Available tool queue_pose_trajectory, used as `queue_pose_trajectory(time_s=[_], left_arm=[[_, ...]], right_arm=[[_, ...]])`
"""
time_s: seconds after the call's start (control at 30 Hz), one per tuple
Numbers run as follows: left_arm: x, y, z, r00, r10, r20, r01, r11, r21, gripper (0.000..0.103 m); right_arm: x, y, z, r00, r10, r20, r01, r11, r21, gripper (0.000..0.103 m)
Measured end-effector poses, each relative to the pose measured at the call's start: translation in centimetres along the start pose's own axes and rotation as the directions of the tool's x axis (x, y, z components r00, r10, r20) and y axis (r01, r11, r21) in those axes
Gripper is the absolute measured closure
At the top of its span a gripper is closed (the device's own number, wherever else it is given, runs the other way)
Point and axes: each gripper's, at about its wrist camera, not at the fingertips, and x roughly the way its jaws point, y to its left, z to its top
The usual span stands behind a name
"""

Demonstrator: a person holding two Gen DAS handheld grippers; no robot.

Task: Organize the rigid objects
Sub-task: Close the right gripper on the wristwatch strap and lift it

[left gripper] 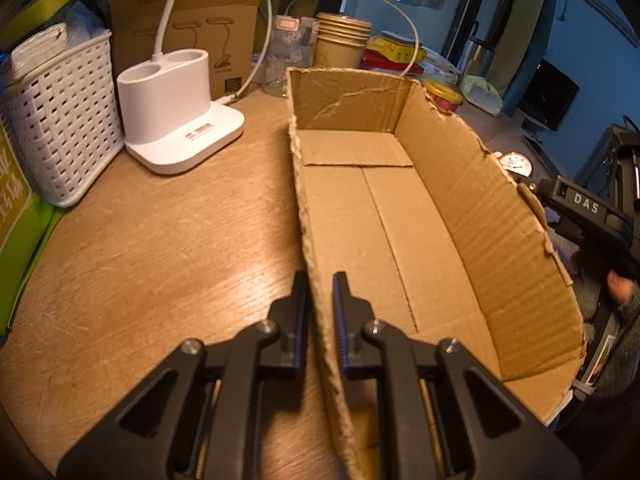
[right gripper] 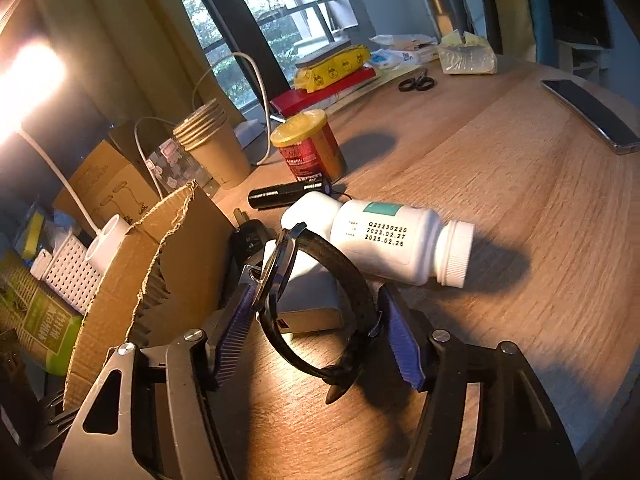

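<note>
An open, empty cardboard box (left gripper: pixel 380 216) with torn rims lies on the wooden table (left gripper: pixel 160 240). My left gripper (left gripper: pixel 320 280) is shut on the box's left wall, one finger outside and one inside. In the right wrist view, my right gripper (right gripper: pixel 316 286) holds a black-strapped wristwatch (right gripper: pixel 320 264) between its blue pads; the case rests against the left pad and the strap against the right. Just beyond the watch lie a white pill bottle (right gripper: pixel 400 244) on its side, a white block (right gripper: pixel 308 300), a black key fob (right gripper: pixel 248 240) and a black flashlight (right gripper: pixel 288 196). The box (right gripper: pixel 132 280) stands to the left.
A red can with a yellow lid (right gripper: pixel 308 148), stacked paper cups (right gripper: pixel 212 144), scissors (right gripper: pixel 416 82) and a phone (right gripper: pixel 592 116) sit farther back. Left of the box are a white lamp base (left gripper: pixel 176 112) and a white woven basket (left gripper: pixel 60 120).
</note>
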Motion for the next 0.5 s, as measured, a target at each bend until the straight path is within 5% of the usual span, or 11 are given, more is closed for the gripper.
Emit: queue_pose_trajectory(time_s=[0.4,0.43,0.47,0.5], left_arm=[[0.1,0.0,0.0,1.000,0.001,0.000,-0.001,1.000,0.001,0.090],[0.1,0.0,0.0,1.000,0.001,0.000,-0.001,1.000,0.001,0.090],[0.1,0.0,0.0,1.000,0.001,0.000,-0.001,1.000,0.001,0.090],[0.1,0.0,0.0,1.000,0.000,0.000,0.000,1.000,0.001,0.090]], right_arm=[[-2.5,-0.7,0.3,0.998,0.004,0.065,-0.004,1.000,0.006,0.040],[-2.6,-0.7,0.3,0.998,0.006,0.068,-0.007,1.000,0.007,0.043],[-2.9,-0.8,0.4,0.997,0.006,0.074,-0.006,1.000,0.009,0.065],[-3.1,-0.8,0.4,0.997,-0.004,0.083,0.003,1.000,0.011,0.074]])
